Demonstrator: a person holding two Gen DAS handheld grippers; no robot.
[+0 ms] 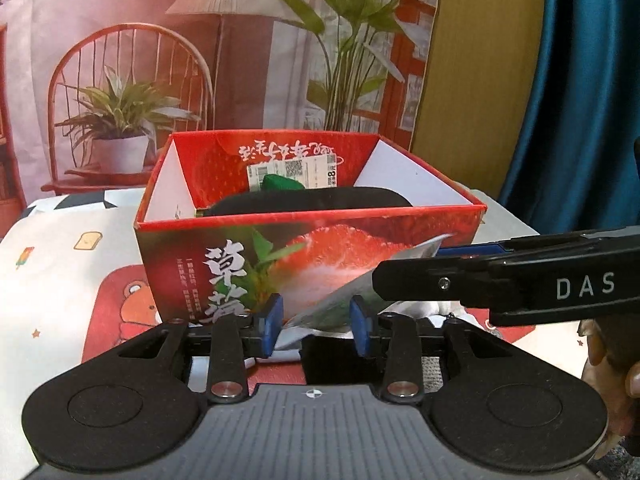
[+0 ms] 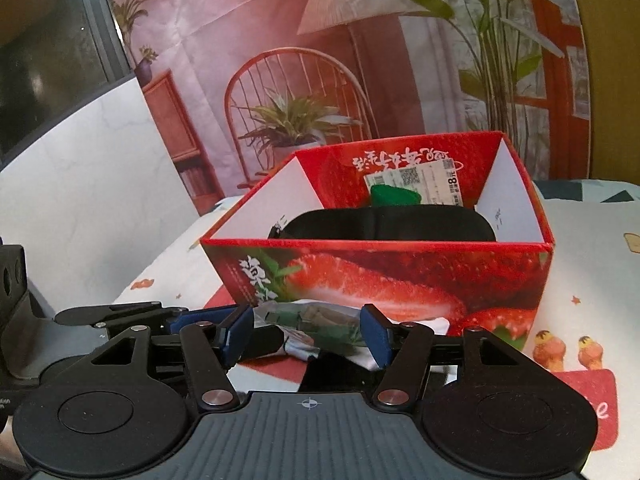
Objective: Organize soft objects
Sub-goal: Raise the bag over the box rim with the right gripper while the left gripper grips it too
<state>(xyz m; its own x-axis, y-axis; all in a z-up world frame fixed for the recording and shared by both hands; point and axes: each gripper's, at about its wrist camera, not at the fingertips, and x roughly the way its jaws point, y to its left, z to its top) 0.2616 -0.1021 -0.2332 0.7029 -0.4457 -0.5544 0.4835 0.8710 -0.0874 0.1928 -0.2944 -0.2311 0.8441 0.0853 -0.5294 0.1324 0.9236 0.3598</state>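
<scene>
A red strawberry-print box (image 1: 304,252) stands open on the table; it also shows in the right wrist view (image 2: 400,272). Inside lie a black soft item (image 1: 308,202) (image 2: 384,222) and a green item (image 1: 282,182) (image 2: 394,196). A silvery-green foil packet (image 1: 352,292) (image 2: 320,326) lies in front of the box. My left gripper (image 1: 318,322) is open with the packet's end between its blue pads. My right gripper (image 2: 306,334) is open around the same packet; its body crosses the left wrist view (image 1: 500,280).
A cartoon-print cloth (image 1: 60,264) (image 2: 580,280) covers the table. A printed backdrop with a chair and plants (image 1: 160,60) hangs behind. A blue curtain (image 1: 580,100) is at the right, a white wall panel (image 2: 80,180) at the left.
</scene>
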